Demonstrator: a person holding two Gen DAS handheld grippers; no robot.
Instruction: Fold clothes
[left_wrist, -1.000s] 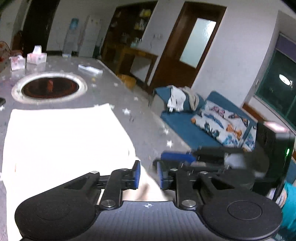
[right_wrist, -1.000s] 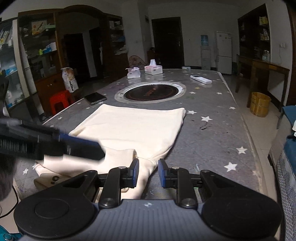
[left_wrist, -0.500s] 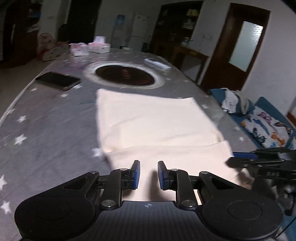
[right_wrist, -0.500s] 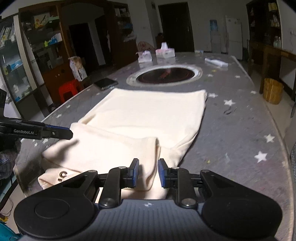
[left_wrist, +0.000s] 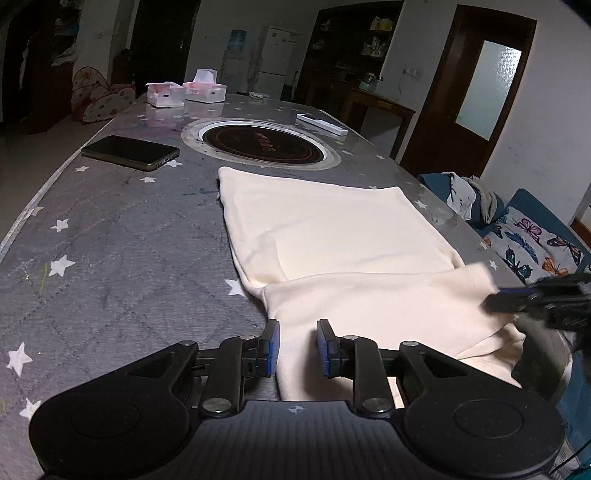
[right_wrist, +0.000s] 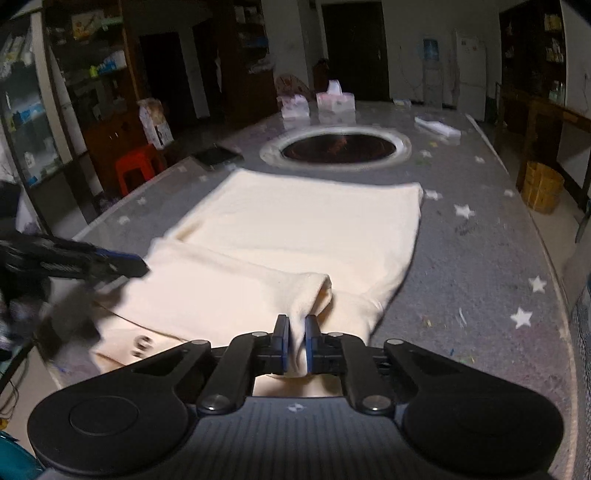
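A cream garment (left_wrist: 332, 236) lies flat on the grey star-patterned table (left_wrist: 110, 240), its near end folded over in a band. My left gripper (left_wrist: 298, 347) hovers over the left corner of that band, pads apart, cloth showing in the gap but not pinched. In the right wrist view my right gripper (right_wrist: 294, 345) is shut on a raised pinch of the garment (right_wrist: 295, 229) at the band's right corner. Each gripper shows in the other's view: the right gripper (left_wrist: 517, 297) at the right edge, the left gripper (right_wrist: 125, 264) at the left.
A round hotplate inset (left_wrist: 260, 142) sits just beyond the garment. A phone (left_wrist: 129, 152) lies at the left, a remote (left_wrist: 321, 123) and tissue boxes (left_wrist: 205, 90) farther back. A sofa (left_wrist: 535, 240) flanks the right table edge; a red stool (right_wrist: 136, 170) stands left.
My left gripper swung from the garment's right side, facing the sofa, to its near left corner. My right gripper's jaws closed onto a fold of the cloth.
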